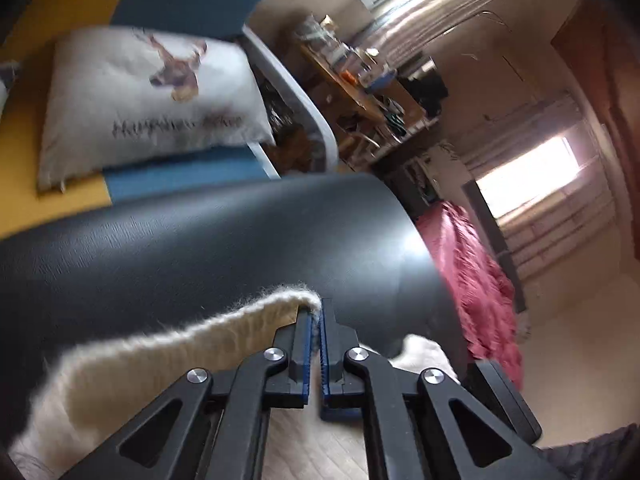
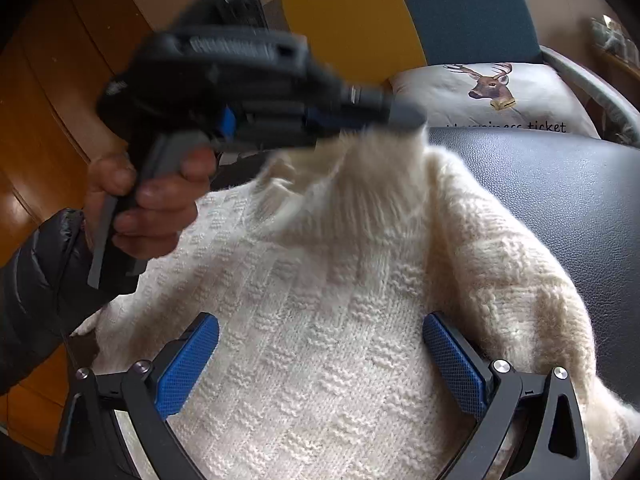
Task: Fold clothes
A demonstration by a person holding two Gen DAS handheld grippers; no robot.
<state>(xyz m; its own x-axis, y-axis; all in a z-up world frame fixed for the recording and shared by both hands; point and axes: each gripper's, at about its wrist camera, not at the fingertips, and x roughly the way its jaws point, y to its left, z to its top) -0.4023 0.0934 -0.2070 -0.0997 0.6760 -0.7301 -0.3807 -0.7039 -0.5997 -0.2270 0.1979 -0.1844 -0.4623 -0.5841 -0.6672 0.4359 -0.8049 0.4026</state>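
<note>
A cream knitted sweater (image 2: 320,300) lies on a black leather surface (image 2: 560,184). My left gripper (image 1: 317,316) is shut on the sweater's fuzzy edge (image 1: 280,300) and holds it lifted above the black surface (image 1: 200,240). In the right wrist view the left gripper (image 2: 404,120) shows from the side, blurred, pinching the sweater's top part. My right gripper (image 2: 320,356) is open, its blue pads (image 2: 188,360) spread over the sweater's body, holding nothing.
A white deer-print cushion (image 2: 492,96) lies on a yellow and blue sofa (image 2: 360,20) behind the black surface. A red fringed cloth (image 1: 472,276) hangs past its right edge. A cluttered wooden shelf (image 1: 360,80) stands beyond. Wooden floor (image 2: 48,120) lies to the left.
</note>
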